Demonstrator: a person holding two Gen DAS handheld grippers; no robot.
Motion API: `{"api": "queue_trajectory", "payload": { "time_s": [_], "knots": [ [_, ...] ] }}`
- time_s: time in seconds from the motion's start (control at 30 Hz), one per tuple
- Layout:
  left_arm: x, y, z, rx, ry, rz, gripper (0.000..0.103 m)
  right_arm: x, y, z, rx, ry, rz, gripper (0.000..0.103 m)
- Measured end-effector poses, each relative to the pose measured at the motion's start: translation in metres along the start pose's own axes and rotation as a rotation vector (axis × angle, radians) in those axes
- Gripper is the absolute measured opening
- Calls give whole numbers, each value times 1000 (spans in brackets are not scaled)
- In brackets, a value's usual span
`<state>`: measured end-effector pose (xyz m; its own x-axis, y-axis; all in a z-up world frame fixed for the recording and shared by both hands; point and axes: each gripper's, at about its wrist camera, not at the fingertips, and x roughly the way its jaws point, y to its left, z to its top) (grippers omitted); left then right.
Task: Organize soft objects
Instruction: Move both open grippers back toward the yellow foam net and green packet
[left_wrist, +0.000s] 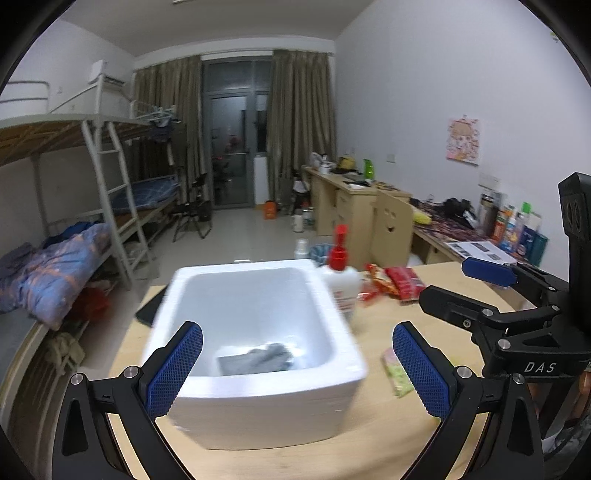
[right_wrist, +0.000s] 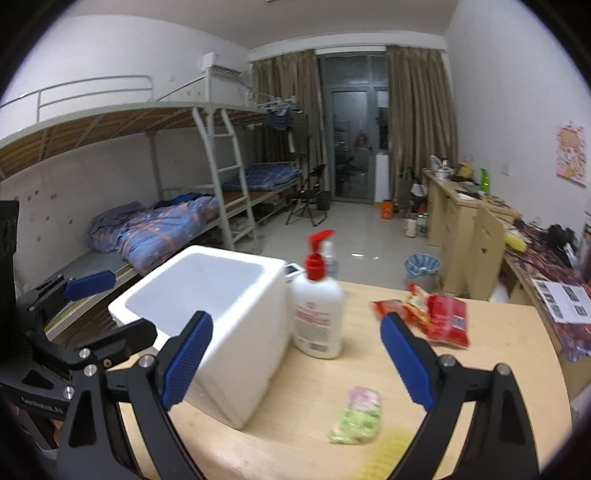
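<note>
Left gripper (left_wrist: 297, 367) jaws spread wide, nothing between them, blue pads facing in. It hangs level over the near rim of the white foam box (left_wrist: 258, 398), pointing toward 12 o'clock across the table (left_wrist: 436, 443). A gray cloth (left_wrist: 255, 357) lies inside the box on the floor, near wall side, blurred.

Right gripper (right_wrist: 297, 360) jaws also spread wide and holding nothing, held above the table, aimed at 12 o'clock. In the left wrist view it sits at 3 o'clock, body tilted, its fingers pointing toward 9 o'clock. In the right wrist view the left gripper shows at 9 o'clock.

Between the right jaws, farther out: a white pump bottle (right_wrist: 318, 314) with a red top, upright, just beside the box's right wall. Green snack packet (right_wrist: 356, 415) flat on the table at 6 o'clock, below the jaw gap, apart from the box. Red snack bags (right_wrist: 432, 319) in a loose heap at 1 o'clock, past the right pad.

Beyond the table: bunk bed (right_wrist: 166, 177) at 10 o'clock, curtains (right_wrist: 417, 122) at 12, desks (right_wrist: 465, 214) at 2 o'clock.
</note>
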<state>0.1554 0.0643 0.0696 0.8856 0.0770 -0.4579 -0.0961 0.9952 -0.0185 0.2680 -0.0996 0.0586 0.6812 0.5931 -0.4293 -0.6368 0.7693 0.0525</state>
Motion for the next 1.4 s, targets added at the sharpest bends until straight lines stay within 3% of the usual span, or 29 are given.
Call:
{"api": "queue_trajectory", "payload": {
  "time_s": [0.23, 0.47, 0.77, 1.07, 1.17, 1.4],
  "knots": [
    [6, -37, -1, 13, 5, -72, 103, -26, -39, -13, 73, -35, -86, 101],
    [14, -60, -5, 10, 26, -106, 103, -44, -65, -25, 145, -39, -108, 103],
    [7, -74, -10, 7, 0, -119, 103, -60, -66, -41, 103, -45, -138, 103],
    [-1, -84, -33, -1, -40, -146, 103, -68, -72, -64, 130, -47, -140, 103],
    [1, -92, -43, 18, -52, -125, 103, -70, -72, -71, 137, -46, -139, 103],
    [12, -92, -62, -3, -31, -144, 103, -78, -74, -90, 146, -43, -170, 103]
  ]
}}
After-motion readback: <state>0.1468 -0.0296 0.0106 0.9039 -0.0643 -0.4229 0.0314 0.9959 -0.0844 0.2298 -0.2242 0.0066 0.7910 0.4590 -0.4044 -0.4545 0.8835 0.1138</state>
